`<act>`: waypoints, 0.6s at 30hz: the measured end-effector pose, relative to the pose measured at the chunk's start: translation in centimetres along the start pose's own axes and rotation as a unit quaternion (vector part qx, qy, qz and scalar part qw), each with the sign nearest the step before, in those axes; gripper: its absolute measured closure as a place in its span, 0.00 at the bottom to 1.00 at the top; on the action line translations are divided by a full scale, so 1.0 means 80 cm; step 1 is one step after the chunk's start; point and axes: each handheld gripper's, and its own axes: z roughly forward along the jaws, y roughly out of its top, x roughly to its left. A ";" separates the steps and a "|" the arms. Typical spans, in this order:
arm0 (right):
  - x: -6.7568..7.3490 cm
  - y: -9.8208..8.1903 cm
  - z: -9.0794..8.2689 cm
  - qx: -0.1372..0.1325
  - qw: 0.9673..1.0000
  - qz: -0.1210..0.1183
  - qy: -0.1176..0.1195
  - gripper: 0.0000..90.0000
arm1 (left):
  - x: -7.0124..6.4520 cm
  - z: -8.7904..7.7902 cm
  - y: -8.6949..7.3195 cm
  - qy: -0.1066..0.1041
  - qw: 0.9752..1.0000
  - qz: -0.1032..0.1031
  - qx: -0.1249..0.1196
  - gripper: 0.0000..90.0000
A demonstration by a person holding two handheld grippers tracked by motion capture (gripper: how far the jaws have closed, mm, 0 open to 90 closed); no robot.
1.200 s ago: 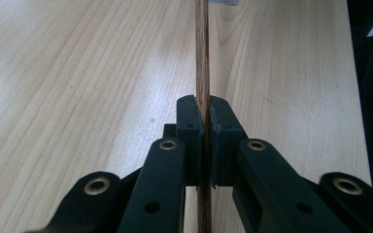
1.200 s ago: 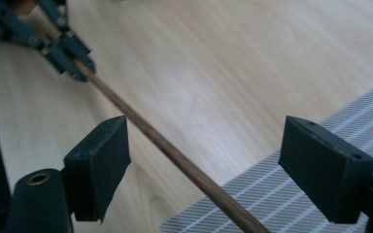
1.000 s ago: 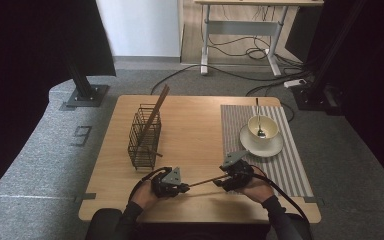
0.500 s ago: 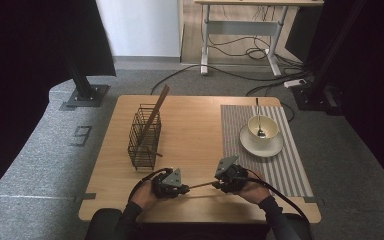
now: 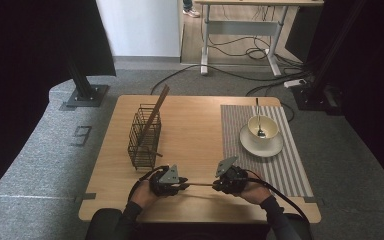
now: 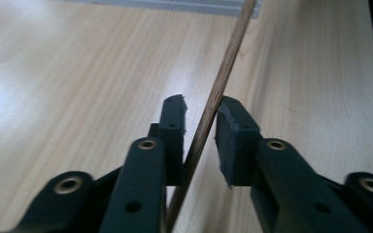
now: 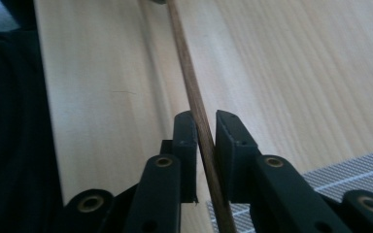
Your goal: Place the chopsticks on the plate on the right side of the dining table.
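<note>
A thin brown wooden stick [image 5: 200, 184] lies level between my two grippers near the table's front edge. My left gripper [image 5: 185, 186] points right along it. In the left gripper view the stick [image 6: 223, 73] runs through the gap of the left gripper [image 6: 199, 109]; the jaws have just been opening and the left pad stands off it. My right gripper [image 5: 216, 185] points left. In the right gripper view its jaws have just been closing, and the right gripper [image 7: 205, 121] is shut on the stick [image 7: 184, 63].
A dark wire basket [image 5: 144, 135] stands at the table's left with another stick [image 5: 156, 107] leaning out of it. On the striped placemat [image 5: 290, 170] at the right, a cream bowl [image 5: 262, 127] with a spoon sits on a saucer [image 5: 260, 147].
The right hand has edged a little to the left toward the left gripper. The left hand has kept its place. The stick stays level between them.
</note>
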 end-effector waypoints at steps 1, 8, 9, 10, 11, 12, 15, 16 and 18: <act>0.000 0.000 0.000 -0.003 1.000 -0.001 0.001 0.89 | 0.001 -0.001 0.000 0.004 1.000 -0.003 -0.002 0.77; 0.000 0.002 -0.006 -0.016 1.000 0.005 0.007 0.92 | 0.002 0.003 0.000 0.027 0.999 -0.031 -0.009 0.54; -0.001 0.003 -0.007 -0.015 1.000 0.007 0.003 0.92 | 0.002 0.003 0.001 0.030 0.999 -0.036 -0.013 0.49; -0.002 0.003 -0.008 -0.015 1.000 0.008 0.002 0.93 | 0.002 0.004 0.001 0.036 0.998 -0.041 -0.012 0.45; -0.004 0.003 -0.009 -0.015 1.000 0.010 -0.001 0.93 | 0.003 0.004 0.001 0.040 0.998 -0.046 -0.013 0.40; -0.005 0.003 -0.010 -0.014 1.000 0.012 -0.004 0.93 | 0.004 0.004 0.001 0.047 0.997 -0.054 -0.017 0.36; -0.011 0.002 -0.016 -0.016 1.000 0.017 -0.011 0.93 | 0.008 0.002 0.000 0.057 0.995 -0.075 -0.026 0.23; -0.012 0.002 -0.017 -0.014 1.000 0.020 -0.014 0.93 | 0.010 0.001 -0.001 0.060 0.994 -0.086 -0.033 0.19; -0.015 0.000 -0.021 -0.013 0.999 0.025 -0.021 0.93 | 0.012 0.000 -0.002 0.065 0.992 -0.100 -0.040 0.14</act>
